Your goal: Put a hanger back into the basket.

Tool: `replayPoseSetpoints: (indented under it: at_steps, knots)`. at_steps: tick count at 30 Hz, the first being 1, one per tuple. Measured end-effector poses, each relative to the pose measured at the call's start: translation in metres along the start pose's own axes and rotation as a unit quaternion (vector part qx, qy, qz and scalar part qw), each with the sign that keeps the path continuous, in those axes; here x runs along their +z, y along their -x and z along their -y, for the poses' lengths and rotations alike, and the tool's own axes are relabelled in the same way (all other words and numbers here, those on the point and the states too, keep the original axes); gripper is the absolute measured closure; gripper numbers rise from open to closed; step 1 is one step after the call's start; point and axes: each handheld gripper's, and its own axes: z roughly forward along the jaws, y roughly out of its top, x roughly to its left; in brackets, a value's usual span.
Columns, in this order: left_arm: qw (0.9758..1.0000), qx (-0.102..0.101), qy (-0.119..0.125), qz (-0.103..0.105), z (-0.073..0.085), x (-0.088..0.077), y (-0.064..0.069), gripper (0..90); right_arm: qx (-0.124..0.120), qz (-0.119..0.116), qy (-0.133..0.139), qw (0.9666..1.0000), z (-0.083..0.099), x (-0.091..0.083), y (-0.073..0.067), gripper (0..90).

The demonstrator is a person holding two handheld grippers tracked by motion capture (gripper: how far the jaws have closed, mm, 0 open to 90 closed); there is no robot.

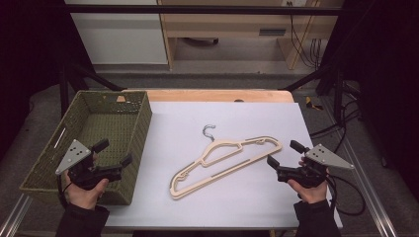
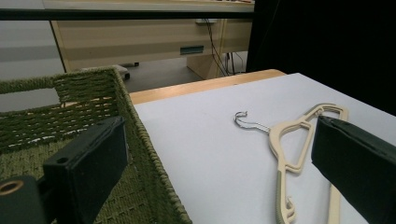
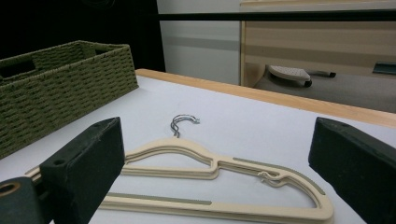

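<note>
Two cream hangers [image 1: 225, 163] lie stacked flat on the white table top [image 1: 232, 118], their metal hooks [image 1: 209, 131] pointing away from me. My left gripper [image 1: 114, 152] hovers over the near right corner of a green woven basket [image 1: 111, 101], open, with nothing between its jaws. My right gripper [image 1: 285, 153] is open too, just right of the hangers' right end, holding nothing. In the left gripper view the hangers [image 2: 290, 140] lie ahead to the right of the basket wall [image 2: 140, 140]. In the right gripper view the hangers [image 3: 187, 161] lie straight ahead between the open jaws.
The basket [image 3: 60, 79] takes up the table's left side and looks empty inside. A wooden strip [image 1: 217, 95] edges the far side of the table. A black frame bar [image 1: 207, 9] crosses above, and cables [image 1: 341, 133] trail past the right edge.
</note>
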Motion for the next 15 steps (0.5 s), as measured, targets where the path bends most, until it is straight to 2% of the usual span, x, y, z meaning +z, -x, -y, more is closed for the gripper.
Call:
replayPoseSetpoints:
  at_steps: [9,15]
  knots:
    - [1.0,0.004,-0.004,-0.004,-0.001,-0.003,-0.002,4.2,0.003,0.011,-0.007,0.9999,-0.003,0.005,-0.004,7.1]
    - [0.9999,0.004,-0.009,-0.004,-0.001,-0.004,-0.005,4.1,0.004,0.007,-0.01,0.9999,-0.009,0.015,-0.011,8.6]
